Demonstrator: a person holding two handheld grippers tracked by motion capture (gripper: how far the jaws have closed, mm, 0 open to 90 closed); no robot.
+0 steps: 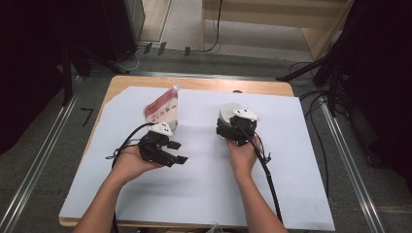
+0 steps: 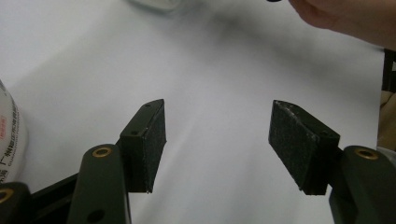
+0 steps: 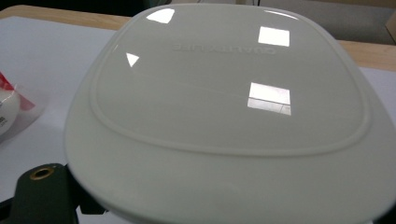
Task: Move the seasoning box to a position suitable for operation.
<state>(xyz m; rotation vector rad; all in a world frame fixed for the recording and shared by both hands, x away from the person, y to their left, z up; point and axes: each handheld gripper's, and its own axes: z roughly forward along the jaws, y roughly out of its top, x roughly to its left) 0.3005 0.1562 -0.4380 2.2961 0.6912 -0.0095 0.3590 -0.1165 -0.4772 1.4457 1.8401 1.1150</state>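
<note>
Reaching over the white lidded container at one o'clock on the table, the right gripper sits close as if to grasp it, jaw state unclear, while the left gripper, spread and empty, waits beside the pouch at eleven o'clock.

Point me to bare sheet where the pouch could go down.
Bare: the white sheet near the front edge between the forearms, and the right side past the right gripper. Crowded: around the pouch, left gripper, and white lidded container.

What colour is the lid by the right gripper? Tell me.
The lid is glossy white, clearest in the right gripper view.
</note>
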